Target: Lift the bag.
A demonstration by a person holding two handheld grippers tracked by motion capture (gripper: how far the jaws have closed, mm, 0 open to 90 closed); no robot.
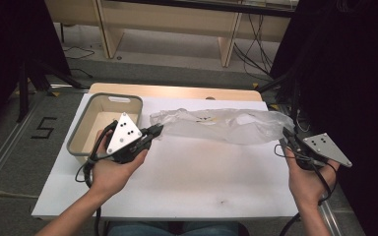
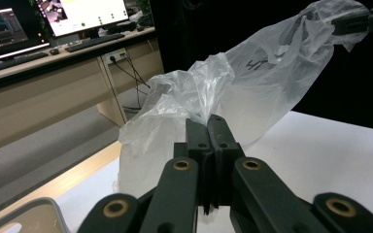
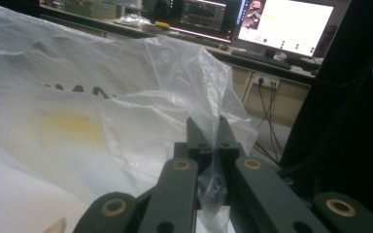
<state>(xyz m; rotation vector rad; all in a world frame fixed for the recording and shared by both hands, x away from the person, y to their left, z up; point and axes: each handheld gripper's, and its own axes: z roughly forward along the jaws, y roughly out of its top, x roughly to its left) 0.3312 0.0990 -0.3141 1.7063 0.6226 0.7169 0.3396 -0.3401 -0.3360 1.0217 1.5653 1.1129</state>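
Observation:
A clear plastic bag [image 1: 221, 124] with black print and a yellow patch lies stretched across the back of the white table [image 1: 187, 182]. My left gripper [image 1: 158, 130] is shut on the bag's left end; in the left gripper view the film [image 2: 199, 92] bunches up right at the closed jaws of the left gripper [image 2: 208, 121]. My right gripper [image 1: 288, 132] is shut on the bag's right end. The right gripper view has a fold of the bag [image 3: 141, 111] pinched between the jaws of the right gripper [image 3: 208, 124].
A grey-rimmed bin [image 1: 78, 132] with a pale inside stands at the table's back left, just behind my left hand. Wooden desk legs and cables are on the floor beyond the table. Monitors [image 3: 286, 24] sit on a desk farther off.

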